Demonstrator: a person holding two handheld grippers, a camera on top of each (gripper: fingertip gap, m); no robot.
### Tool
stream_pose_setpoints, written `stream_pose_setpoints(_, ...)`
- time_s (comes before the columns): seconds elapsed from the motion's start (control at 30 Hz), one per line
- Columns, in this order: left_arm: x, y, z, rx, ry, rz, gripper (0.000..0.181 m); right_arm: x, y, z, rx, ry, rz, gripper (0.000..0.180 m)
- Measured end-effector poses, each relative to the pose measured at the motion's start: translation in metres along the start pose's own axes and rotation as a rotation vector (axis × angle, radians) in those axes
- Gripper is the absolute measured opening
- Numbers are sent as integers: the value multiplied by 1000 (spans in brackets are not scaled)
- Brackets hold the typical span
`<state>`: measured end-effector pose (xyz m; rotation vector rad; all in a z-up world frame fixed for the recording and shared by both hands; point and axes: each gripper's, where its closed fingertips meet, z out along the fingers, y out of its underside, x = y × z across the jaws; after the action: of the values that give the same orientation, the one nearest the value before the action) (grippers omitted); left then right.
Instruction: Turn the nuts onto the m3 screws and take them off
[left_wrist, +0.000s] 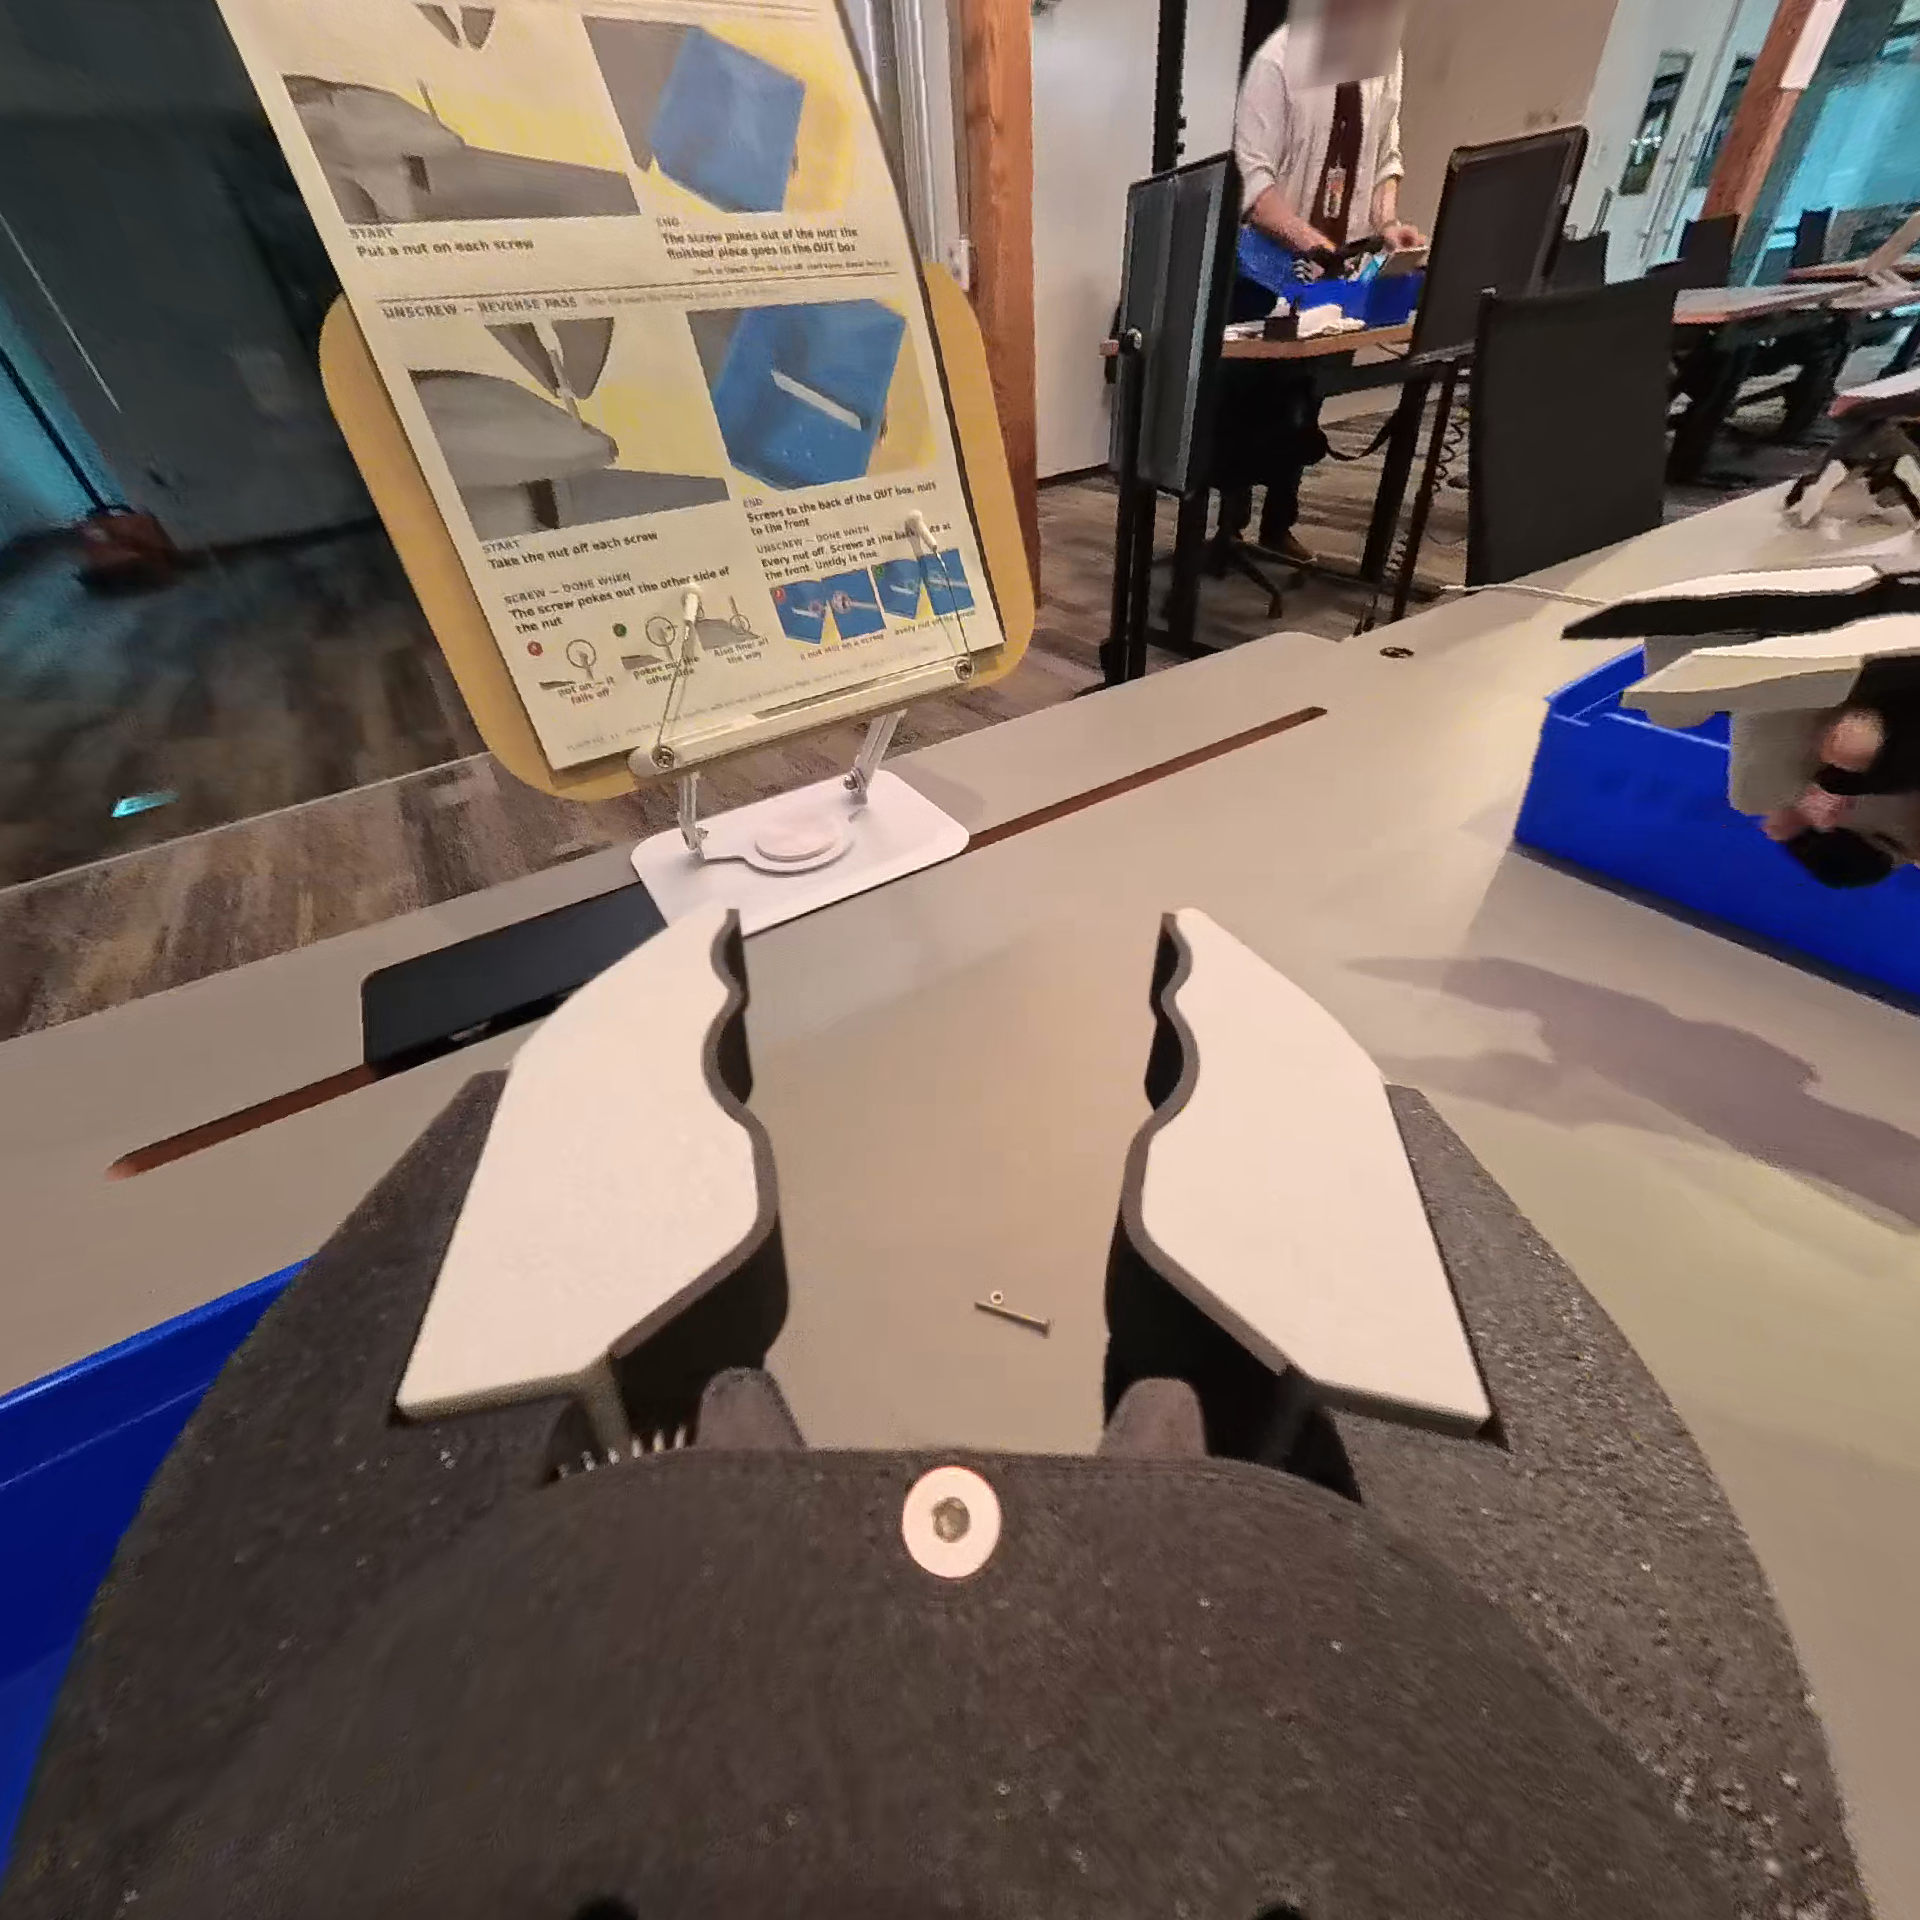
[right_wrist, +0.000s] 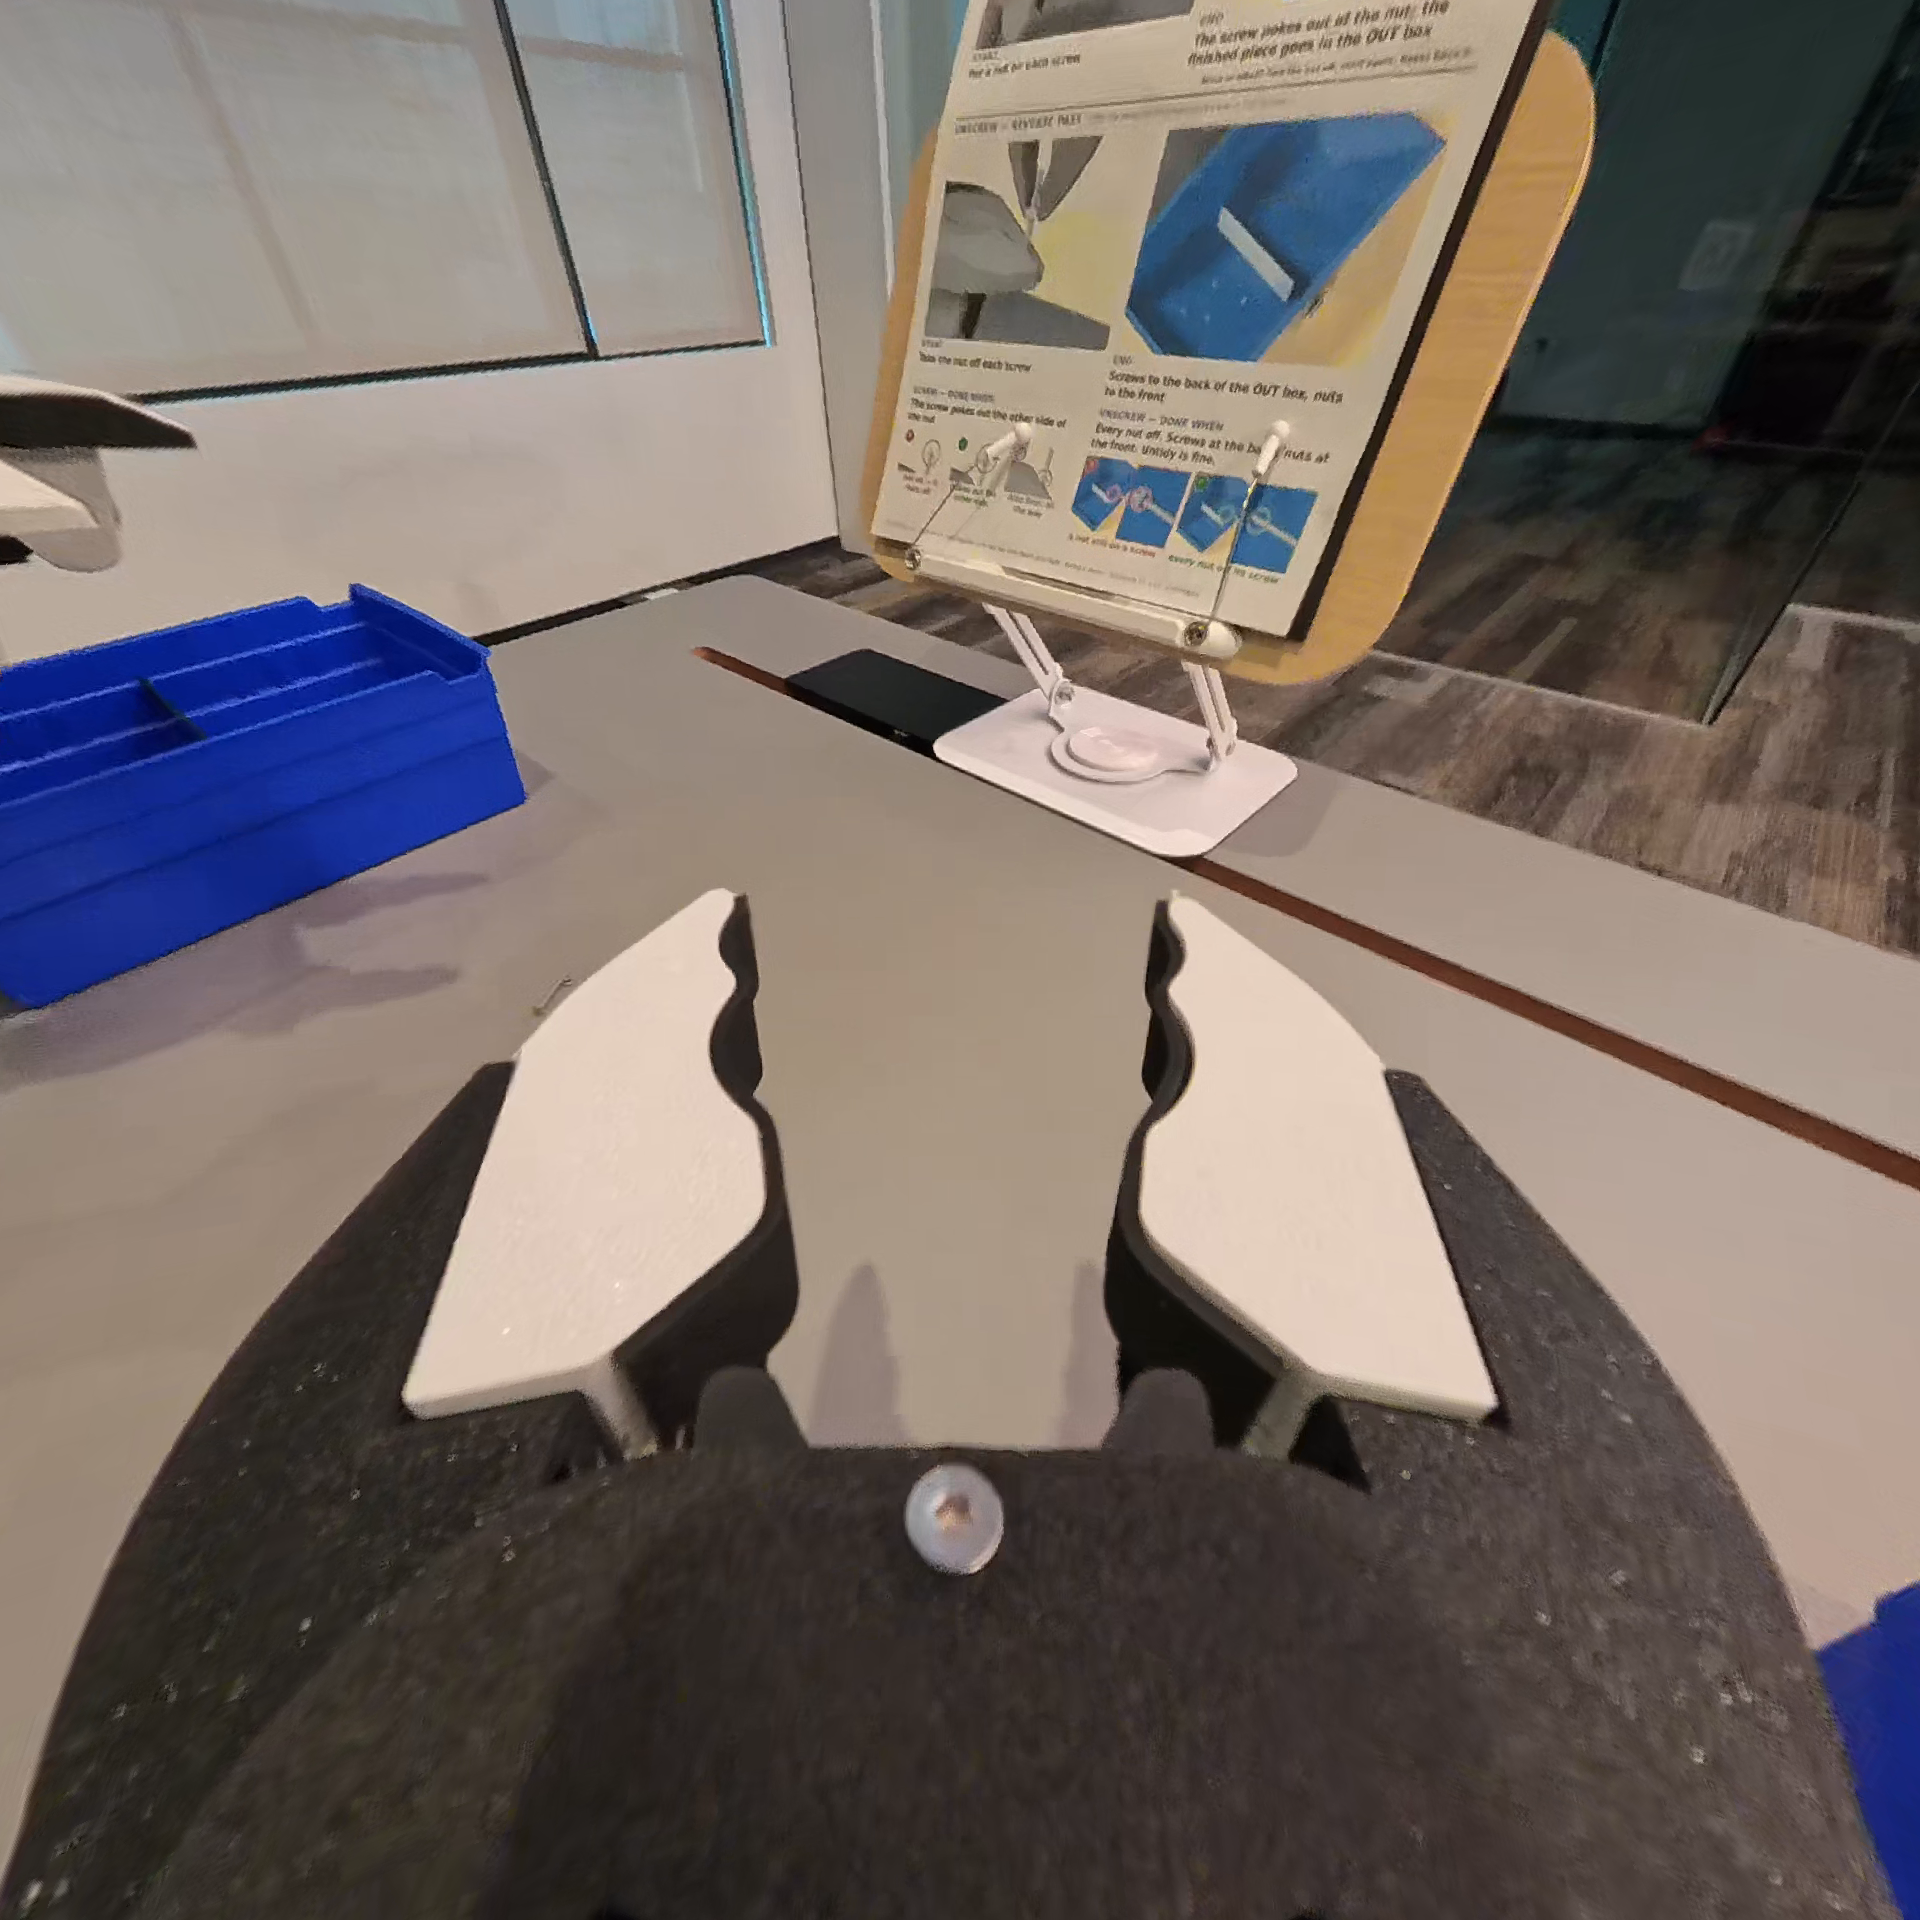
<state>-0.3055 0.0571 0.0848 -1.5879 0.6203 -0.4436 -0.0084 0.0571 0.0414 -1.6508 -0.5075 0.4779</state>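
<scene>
A small metal screw (left_wrist: 1016, 1316) lies flat on the grey table (left_wrist: 1247, 935), between the fingers of my left gripper (left_wrist: 956, 925). A tiny nut (left_wrist: 995, 1297) sits at its left end; I cannot tell whether it is threaded on. The left gripper is open and empty, above the table. My right gripper (right_wrist: 951, 904) is open and empty over bare table. In the right wrist view the screw (right_wrist: 551, 997) lies just left of the left finger (right_wrist: 623, 1091). The right gripper also shows at the far right of the left wrist view (left_wrist: 1621, 665), over a blue bin (left_wrist: 1642, 821).
A divided blue bin (right_wrist: 239, 748) stands at the left, and its edge shows in the left wrist view (left_wrist: 94, 1455). An instruction sheet on a white stand (left_wrist: 665, 416) stands at the table's far edge beside a black slab (left_wrist: 499, 987). A person (left_wrist: 1320, 208) works at a far desk. Measured from the fingertips, the tiny nut (left_wrist: 995, 1297) is 25 cm or so from the left gripper and 30 cm from the right.
</scene>
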Motion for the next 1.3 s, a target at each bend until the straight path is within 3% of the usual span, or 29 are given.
stream_pose_setpoints(0.13,6,5,0,-30,22,-67,67,-1,0,-9,4,-10,8,70)
stream_pose_setpoints(0.27,-7,11,-7,-46,7,-132,51,-3,3,-14,-5,-33,9,57)
stream_pose_setpoints(0.43,-15,63,-2,-298,-10,-200,41,1,3,-9,-12,-47,-25,53)
stream_pose_setpoints(0.7,10,157,31,-641,-30,-483,19,-1,2,13,31,-106,-38,53)
stream_pose_setpoints(1.1,26,192,43,-867,-80,-834,17,-1,-35,34,167,-183,-111,54)
stream_pose_setpoints(1.3,15,203,47,-959,-199,-782,18,12,-58,33,203,-201,-130,53)
